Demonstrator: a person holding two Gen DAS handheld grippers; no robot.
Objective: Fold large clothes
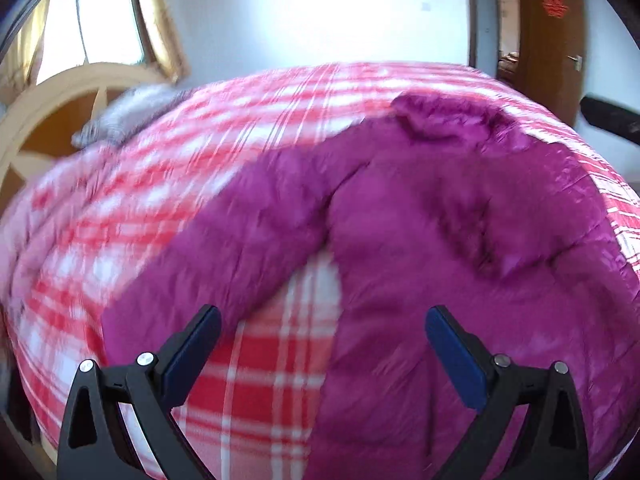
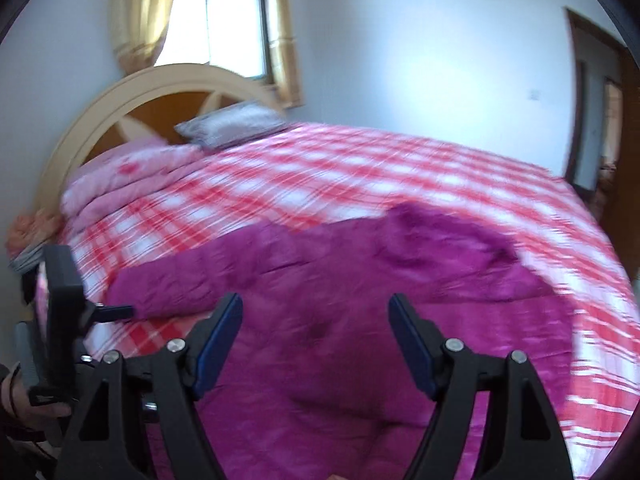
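A magenta padded jacket lies spread on a bed with a red and white plaid cover. One sleeve stretches out to the left. My left gripper is open above the gap between that sleeve and the jacket's body, with nothing between its blue pads. My right gripper is open over the jacket's body and holds nothing. In the right wrist view the left gripper's black body shows at the left edge, with a person's hand below it.
A cream and brown headboard stands at the far left. A grey pillow and a folded pink quilt lie by it. A brown door is at the right.
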